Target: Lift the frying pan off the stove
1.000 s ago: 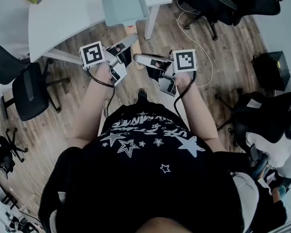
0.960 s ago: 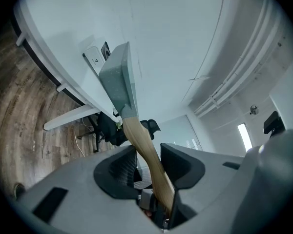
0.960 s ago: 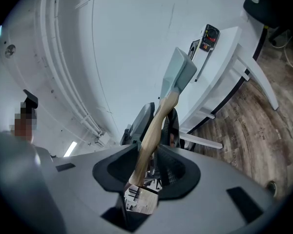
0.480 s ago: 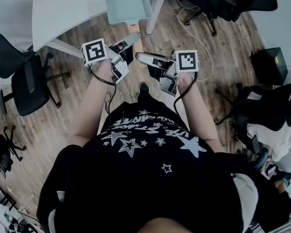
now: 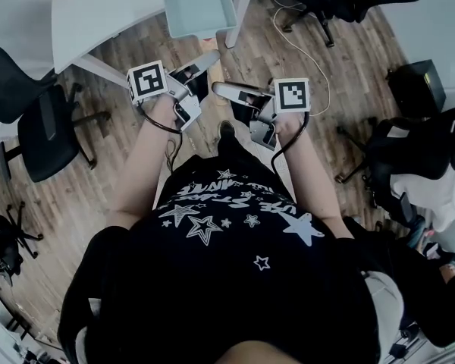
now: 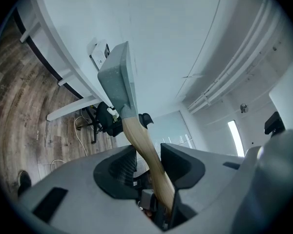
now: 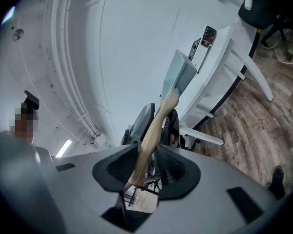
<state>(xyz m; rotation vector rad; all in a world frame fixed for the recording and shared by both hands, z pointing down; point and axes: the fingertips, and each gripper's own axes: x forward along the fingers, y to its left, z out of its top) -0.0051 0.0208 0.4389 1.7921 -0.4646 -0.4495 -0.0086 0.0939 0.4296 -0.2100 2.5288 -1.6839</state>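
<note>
Frying pan (image 5: 193, 6) aloft at top centre, no stove visible
Left gripper (image 6: 149, 152) and right gripper (image 7: 145, 152) both clamp its wooden handle (image 6: 136, 135); the lift looks done, next hold it level.

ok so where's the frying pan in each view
head view: frying pan at top centre, a pale square seen from above.
left gripper view: up and left of centre, its wooden handle running down between the jaws.
right gripper view: just above centre, wooden handle again between the jaws.
shared landmark: the white table, beside the pan in all three.
</note>
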